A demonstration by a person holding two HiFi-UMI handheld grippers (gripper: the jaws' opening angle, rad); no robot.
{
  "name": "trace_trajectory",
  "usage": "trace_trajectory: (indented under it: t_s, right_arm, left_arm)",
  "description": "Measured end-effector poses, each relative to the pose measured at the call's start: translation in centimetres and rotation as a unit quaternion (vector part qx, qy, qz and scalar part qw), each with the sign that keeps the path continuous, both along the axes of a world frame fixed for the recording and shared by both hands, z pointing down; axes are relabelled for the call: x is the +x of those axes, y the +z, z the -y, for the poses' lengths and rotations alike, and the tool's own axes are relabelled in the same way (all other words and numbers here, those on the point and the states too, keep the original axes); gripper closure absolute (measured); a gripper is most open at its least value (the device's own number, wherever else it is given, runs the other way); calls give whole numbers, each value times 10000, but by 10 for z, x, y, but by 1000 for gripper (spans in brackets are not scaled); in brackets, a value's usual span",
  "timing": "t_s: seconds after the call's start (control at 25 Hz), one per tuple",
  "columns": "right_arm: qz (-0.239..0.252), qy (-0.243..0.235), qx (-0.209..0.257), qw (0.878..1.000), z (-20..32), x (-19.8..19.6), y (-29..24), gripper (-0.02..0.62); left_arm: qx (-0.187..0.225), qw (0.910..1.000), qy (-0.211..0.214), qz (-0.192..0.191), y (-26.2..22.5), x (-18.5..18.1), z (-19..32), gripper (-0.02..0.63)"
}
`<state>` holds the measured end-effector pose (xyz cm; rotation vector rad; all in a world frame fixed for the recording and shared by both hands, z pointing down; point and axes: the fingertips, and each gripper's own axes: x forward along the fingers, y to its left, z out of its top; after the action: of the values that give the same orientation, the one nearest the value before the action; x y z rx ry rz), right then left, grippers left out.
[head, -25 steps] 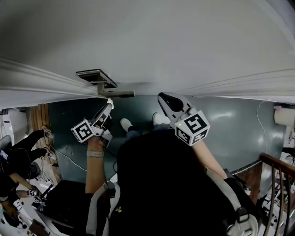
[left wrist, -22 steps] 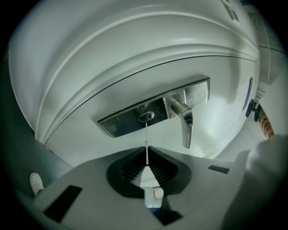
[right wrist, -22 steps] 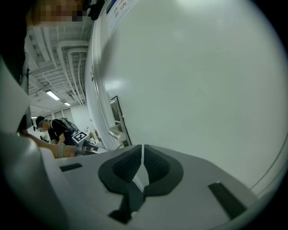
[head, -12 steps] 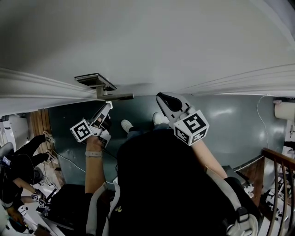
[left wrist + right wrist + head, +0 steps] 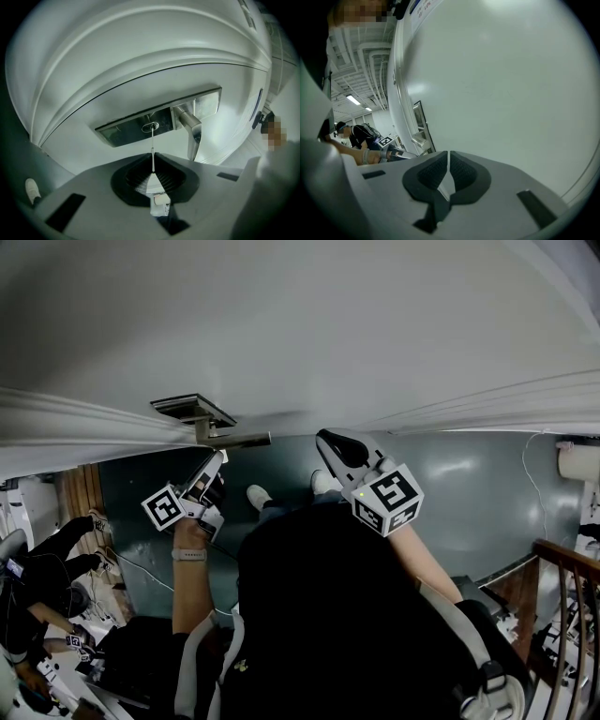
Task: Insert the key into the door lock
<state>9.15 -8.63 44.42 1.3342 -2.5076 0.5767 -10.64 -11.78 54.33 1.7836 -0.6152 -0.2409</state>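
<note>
Head view: steeply down door (image 5: 281, 315). Left gripper view: close, facing lock plate (image 5: 131, 129). Right: along door.

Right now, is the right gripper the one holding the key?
No, the right gripper has its jaws together on nothing; the left gripper grips the key.

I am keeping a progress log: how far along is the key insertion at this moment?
Done: the left gripper is shut on the key, and the key is lined up with the keyhole. In hand: its tip meets the keyhole in the lock plate; how deep, I cannot tell. Left: pushing it fully in. The right gripper is shut and empty.
</note>
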Motion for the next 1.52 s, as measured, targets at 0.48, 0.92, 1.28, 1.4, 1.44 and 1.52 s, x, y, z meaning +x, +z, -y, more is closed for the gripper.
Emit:
trace_trajectory:
  t_s: [0.48, 0.92, 1.28, 1.4, 1.44, 1.52]
  right_arm:
    - [11, -33, 17, 10000, 4, -5, -1, 569]
    - [31, 28, 41, 10000, 8, -3, -5, 569]
    - [20, 80, 93, 9999, 14, -4, -7, 569]
    - [13, 92, 108, 9999, 16, -6, -8, 569]
    - [11, 94, 112, 9999, 17, -7, -8, 569]
    - [10, 97, 122, 9999, 17, -7, -10, 569]
  left_arm:
    - [40, 9999, 128, -51, -5, -1, 4, 578]
    - [-135, 9995, 274, -111, -5, -2, 6, 578]
    - [-528, 9969, 367, -455, -8, -3, 7, 578]
    - [-602, 9952, 273, -725, -10, -7, 15, 578]
    - [-584, 9952, 293, -733, -11, -7, 18, 578]
    - [-574, 9949, 347, -758, -13, -4, 22, 578]
